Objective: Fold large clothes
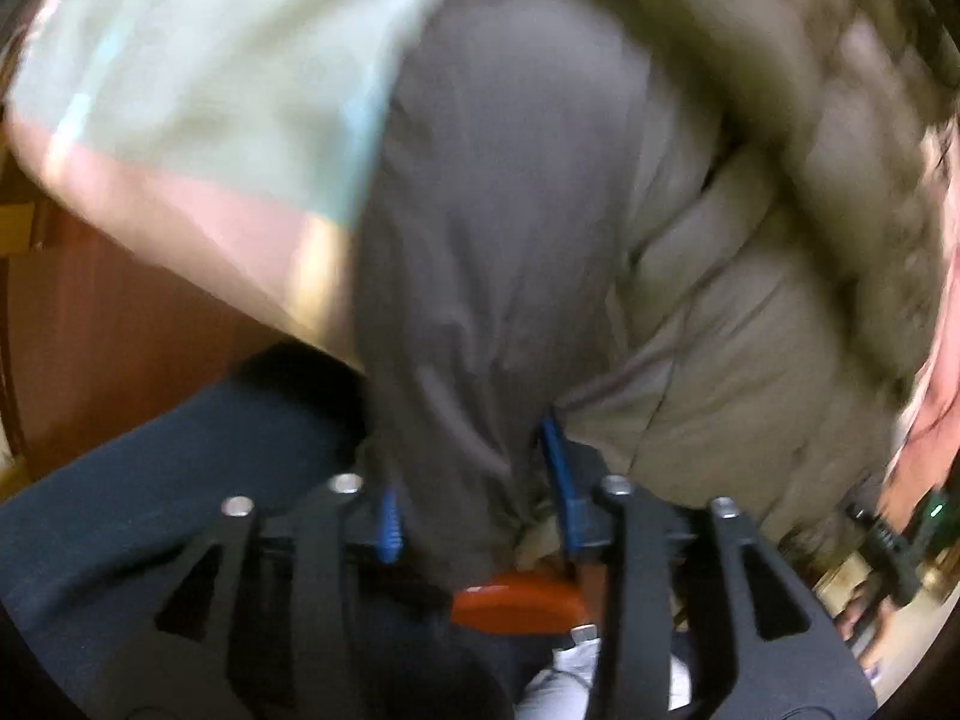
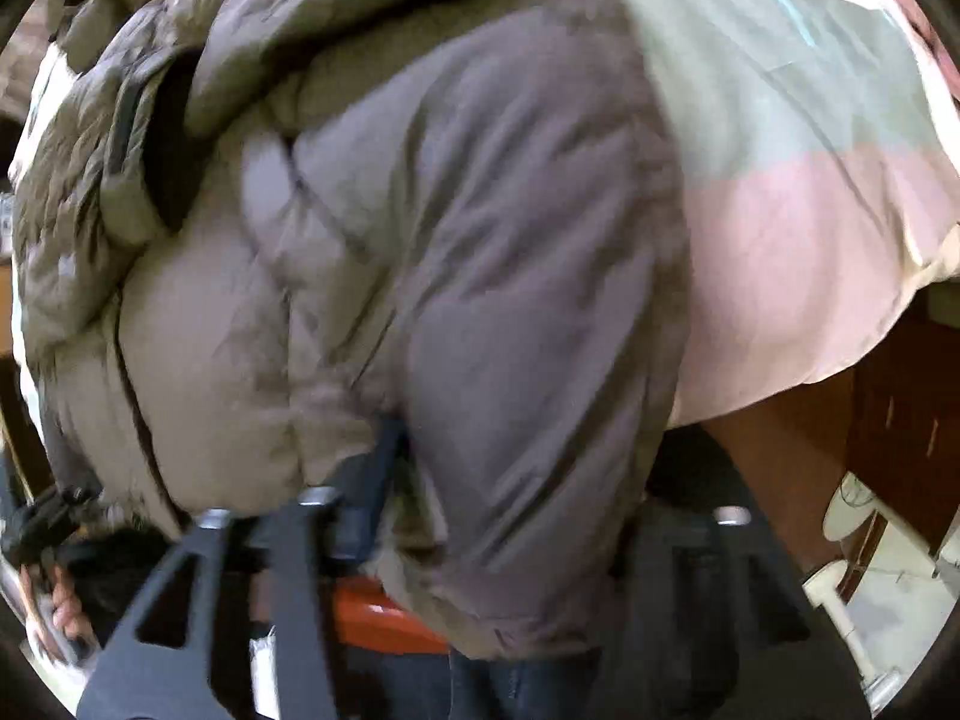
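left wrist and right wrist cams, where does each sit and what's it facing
Left wrist: on the left gripper, looking along its fingers at the grey puffer jacket pinched between them; the right gripper shows at the right edge.
Right wrist: on the right gripper, facing the same jacket; the left gripper shows at the left edge.
Shared: the jacket and the pastel bedding.

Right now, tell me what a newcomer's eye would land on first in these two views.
The big grey-olive quilted puffer jacket fills the middle of both views, bunched and hanging, with each tool gripping a fold of it: the left tool and the right tool. Behind it lies a pastel bedspread with pale green and pink bands, at the upper right in the right view and the upper left in the left view. Both pictures are motion-blurred.
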Demonstrator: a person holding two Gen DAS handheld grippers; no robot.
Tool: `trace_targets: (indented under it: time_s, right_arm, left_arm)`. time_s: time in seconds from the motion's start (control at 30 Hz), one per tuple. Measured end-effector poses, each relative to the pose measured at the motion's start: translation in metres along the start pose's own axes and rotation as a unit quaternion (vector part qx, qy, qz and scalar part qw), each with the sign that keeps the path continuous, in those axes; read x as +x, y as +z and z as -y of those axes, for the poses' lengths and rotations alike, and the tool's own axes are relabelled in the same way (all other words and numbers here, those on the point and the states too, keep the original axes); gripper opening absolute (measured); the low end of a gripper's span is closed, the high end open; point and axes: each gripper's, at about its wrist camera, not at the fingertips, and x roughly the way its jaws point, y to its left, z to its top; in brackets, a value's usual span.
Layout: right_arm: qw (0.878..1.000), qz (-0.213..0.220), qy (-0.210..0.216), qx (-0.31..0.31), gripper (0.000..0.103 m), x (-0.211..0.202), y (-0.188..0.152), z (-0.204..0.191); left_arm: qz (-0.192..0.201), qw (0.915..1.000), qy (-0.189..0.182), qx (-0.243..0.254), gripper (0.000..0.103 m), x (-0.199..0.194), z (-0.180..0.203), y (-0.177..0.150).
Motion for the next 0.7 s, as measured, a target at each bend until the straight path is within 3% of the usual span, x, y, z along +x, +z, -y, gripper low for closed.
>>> trace_targets:
  time_s: [0.03,0.07,0.1,0.13,0.2,0.3,0.4,0.5,0.57,0.63,0.7]
  right_arm:
    - [0.999,0.032,-0.007,0.023,0.088,-0.015,0.006,0.005]
    - [0.997,0.067,-0.024,0.044,0.096,-0.029,0.012,0.009]
    - [0.988,0.126,-0.042,0.075,0.096,-0.054,0.019,0.015]
    - [0.978,0.179,-0.032,0.099,0.096,-0.076,0.026,0.015]
    - [0.969,0.220,0.023,0.112,0.096,-0.102,0.042,-0.001]
    - [0.973,0.207,0.088,0.059,0.096,-0.126,0.073,-0.066]
    - [0.972,0.202,0.116,-0.012,0.096,-0.139,0.105,-0.160]
    - [0.969,0.209,0.112,-0.064,0.098,-0.156,0.149,-0.234]
    - [0.969,0.204,0.106,-0.094,0.101,-0.153,0.194,-0.278]
    - [0.964,0.190,0.165,-0.085,0.101,-0.145,0.246,-0.316]
    - [0.956,0.190,0.219,-0.050,0.101,-0.137,0.287,-0.346]
  left_arm:
    - [0.060,0.9981,-0.014,-0.006,0.088,-0.030,-0.001,-0.001]
    - [0.124,0.9920,-0.014,-0.017,0.101,-0.061,-0.004,0.000]
    - [0.180,0.9831,-0.009,-0.028,0.101,-0.086,-0.003,0.000]
    - [0.233,0.9719,-0.002,-0.034,0.101,-0.114,0.005,0.003]
    - [0.269,0.9630,-0.008,-0.011,0.101,-0.146,0.031,0.008]
    - [0.276,0.9586,-0.060,0.038,0.101,-0.185,0.103,0.043]
    - [0.258,0.9601,-0.073,0.081,0.101,-0.198,0.160,0.060]
    - [0.244,0.9608,-0.077,0.107,0.101,-0.161,0.193,0.073]
    - [0.247,0.9596,-0.052,0.124,0.101,-0.130,0.184,0.082]
    - [0.198,0.9713,-0.001,0.132,0.101,-0.091,0.191,0.103]
    - [0.137,0.9803,-0.024,0.140,0.101,-0.065,0.196,0.121]
